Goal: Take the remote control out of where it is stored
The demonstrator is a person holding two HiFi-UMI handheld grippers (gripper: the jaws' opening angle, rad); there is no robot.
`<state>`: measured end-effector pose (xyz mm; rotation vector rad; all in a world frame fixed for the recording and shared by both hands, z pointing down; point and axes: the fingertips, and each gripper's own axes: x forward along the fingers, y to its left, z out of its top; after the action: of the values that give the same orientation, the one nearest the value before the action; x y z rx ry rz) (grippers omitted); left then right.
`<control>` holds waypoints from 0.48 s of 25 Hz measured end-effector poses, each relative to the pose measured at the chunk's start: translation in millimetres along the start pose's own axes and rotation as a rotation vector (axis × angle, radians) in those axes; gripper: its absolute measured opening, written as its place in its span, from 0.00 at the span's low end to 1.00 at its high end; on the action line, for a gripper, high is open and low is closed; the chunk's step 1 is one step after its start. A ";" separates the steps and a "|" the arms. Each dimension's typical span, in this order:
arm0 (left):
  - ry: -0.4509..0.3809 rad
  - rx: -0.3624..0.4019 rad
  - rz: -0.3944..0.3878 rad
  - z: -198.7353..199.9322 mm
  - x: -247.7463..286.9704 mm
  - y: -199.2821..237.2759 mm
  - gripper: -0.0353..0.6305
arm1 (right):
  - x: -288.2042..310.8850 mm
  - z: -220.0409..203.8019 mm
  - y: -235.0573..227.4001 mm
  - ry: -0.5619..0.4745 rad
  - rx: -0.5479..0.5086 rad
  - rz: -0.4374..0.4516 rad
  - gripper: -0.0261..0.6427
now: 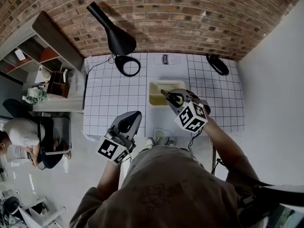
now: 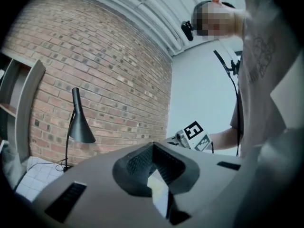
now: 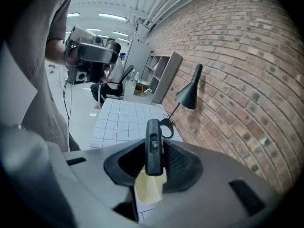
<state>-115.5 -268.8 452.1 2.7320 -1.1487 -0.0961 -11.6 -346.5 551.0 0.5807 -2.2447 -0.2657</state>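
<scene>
The black remote control (image 3: 153,137) stands upright between the pads of my right gripper (image 3: 155,151), which is shut on it. In the head view that gripper (image 1: 168,96) hovers over an open yellow box (image 1: 156,86) in the middle of the gridded table, with the remote (image 1: 164,93) sticking out above the box. The box (image 3: 148,189) shows below the jaws in the right gripper view. My left gripper (image 1: 130,119) hangs near the table's front edge, left of the box. Its jaws (image 2: 153,147) meet at the tips with nothing between them. The right gripper's marker cube (image 2: 194,133) shows beyond them.
A black desk lamp (image 1: 113,34) with a round base (image 1: 128,65) stands at the table's back left, against the brick wall. A small black object (image 1: 217,64) lies at the back right. Shelves (image 1: 42,56) and a seated person (image 1: 23,137) are to the left.
</scene>
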 end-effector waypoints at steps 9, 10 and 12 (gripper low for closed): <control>-0.071 0.060 -0.012 35.2 21.0 -6.6 0.06 | -96.9 24.8 -35.4 -0.290 0.058 -0.213 0.18; -0.073 0.076 -0.020 38.4 23.9 -9.5 0.06 | -106.7 27.4 -36.0 -0.310 0.050 -0.233 0.18; -0.076 0.093 -0.039 42.8 30.2 -15.1 0.06 | -125.0 31.0 -37.0 -0.336 0.020 -0.269 0.18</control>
<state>-89.2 -285.8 407.4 2.8561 -1.1478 -0.1567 50.6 -317.8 435.8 0.9068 -2.4891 -0.5095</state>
